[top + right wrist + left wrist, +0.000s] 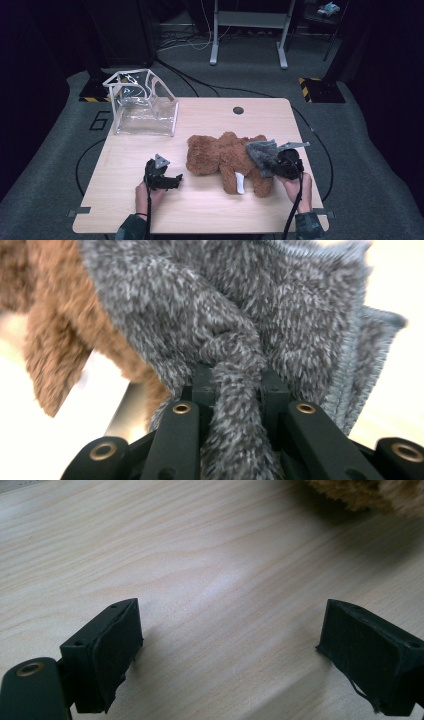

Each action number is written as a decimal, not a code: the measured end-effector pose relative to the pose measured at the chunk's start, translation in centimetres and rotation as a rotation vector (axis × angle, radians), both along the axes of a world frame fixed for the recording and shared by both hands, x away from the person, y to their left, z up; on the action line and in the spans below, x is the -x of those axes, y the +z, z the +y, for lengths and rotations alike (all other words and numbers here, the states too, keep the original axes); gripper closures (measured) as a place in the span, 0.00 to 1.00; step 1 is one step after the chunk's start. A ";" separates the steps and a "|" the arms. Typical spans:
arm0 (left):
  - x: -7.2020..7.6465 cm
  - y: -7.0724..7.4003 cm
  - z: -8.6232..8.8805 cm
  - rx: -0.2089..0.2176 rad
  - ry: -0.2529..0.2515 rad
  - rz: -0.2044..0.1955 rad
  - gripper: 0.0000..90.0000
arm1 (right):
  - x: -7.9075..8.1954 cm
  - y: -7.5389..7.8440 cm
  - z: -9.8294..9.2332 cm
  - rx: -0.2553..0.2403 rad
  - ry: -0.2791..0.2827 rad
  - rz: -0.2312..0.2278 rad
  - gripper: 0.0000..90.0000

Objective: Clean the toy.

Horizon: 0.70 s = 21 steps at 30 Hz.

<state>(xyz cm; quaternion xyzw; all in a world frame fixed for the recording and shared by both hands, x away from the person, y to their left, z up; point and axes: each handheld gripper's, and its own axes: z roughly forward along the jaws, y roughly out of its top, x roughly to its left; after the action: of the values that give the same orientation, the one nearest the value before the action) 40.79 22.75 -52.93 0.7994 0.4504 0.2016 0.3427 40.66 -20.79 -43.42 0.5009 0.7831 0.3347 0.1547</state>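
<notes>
The wooden table (210,120) spread pale under the high view, and at its far left corner stood a clear plastic bag (145,112) with white handles, upright and open at the top, well apart from everything else. Right of the table's middle lay a brown teddy bear (220,155), sprawled on its side, a white tag showing near one leg. Over the bear's right end hung a grey fuzzy cloth (261,152), draped against the fur and touching it. The right gripper (286,164), held by the hand at the near right edge, had its jaws pressed together on a bunched fold of that cloth; in the right gripper view the grey cloth (235,370) was pinched between the black jaws, with the brown fur (45,355) behind it on the left. The left gripper (172,181) rested near the bear's left side, not touching it, its jaws spread wide over bare wood (210,590), nothing between them.
</notes>
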 end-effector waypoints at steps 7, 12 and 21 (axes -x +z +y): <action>0.0 0.0 0.0 0.000 0.000 0.000 0.11 | -2.2 3.7 -2.1 -0.033 -0.086 -0.125 0.85; 0.0 0.0 0.0 0.000 0.000 0.000 0.11 | -5.5 4.1 -0.7 -0.009 -0.051 -0.101 0.85; 0.0 0.0 0.0 0.000 0.000 0.000 0.11 | -9.8 1.2 3.1 0.020 0.011 0.036 0.85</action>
<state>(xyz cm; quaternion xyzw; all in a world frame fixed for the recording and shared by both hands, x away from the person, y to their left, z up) 40.79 22.76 -52.93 0.7994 0.4505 0.2016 0.3427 50.48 -17.65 -42.17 0.5011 0.7916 0.3187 0.1436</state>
